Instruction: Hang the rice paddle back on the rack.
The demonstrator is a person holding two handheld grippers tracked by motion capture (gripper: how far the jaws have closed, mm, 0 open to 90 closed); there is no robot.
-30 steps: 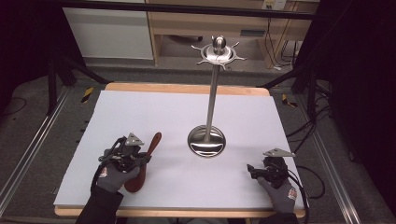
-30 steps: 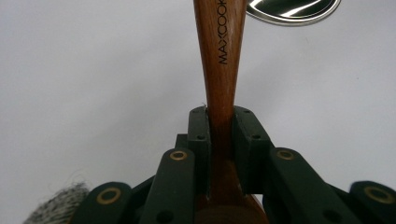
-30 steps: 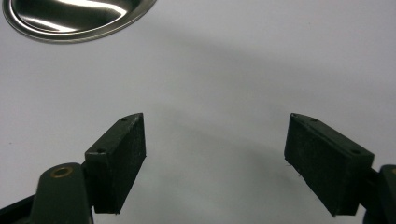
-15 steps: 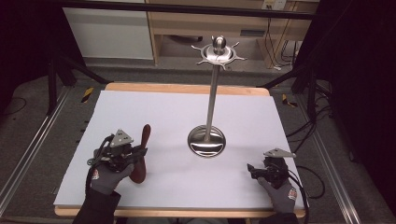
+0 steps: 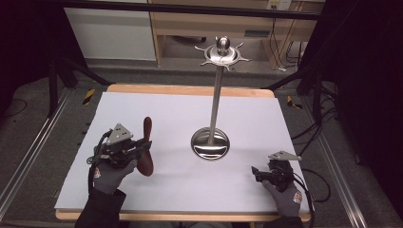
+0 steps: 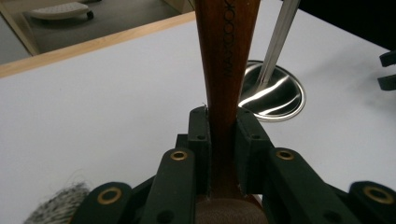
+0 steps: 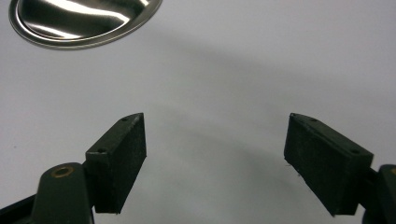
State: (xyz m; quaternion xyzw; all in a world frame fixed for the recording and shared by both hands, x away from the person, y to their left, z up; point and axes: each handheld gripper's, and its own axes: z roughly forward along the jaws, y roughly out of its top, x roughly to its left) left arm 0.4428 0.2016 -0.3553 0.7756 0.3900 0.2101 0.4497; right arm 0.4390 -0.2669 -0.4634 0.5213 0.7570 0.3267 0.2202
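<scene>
The left gripper (image 5: 138, 149) is clamped on the spoon (image 5: 147, 147), handle pointing up and away, left of the stand (image 5: 210, 142) and nearer it than the right gripper (image 5: 259, 172), whose jaws gape empty.

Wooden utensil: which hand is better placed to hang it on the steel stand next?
Left. The left tongs are already shut on the wooden utensil, handle pointing up, beside the steel stand. The right tongs are open over bare table, holding nothing.
</scene>
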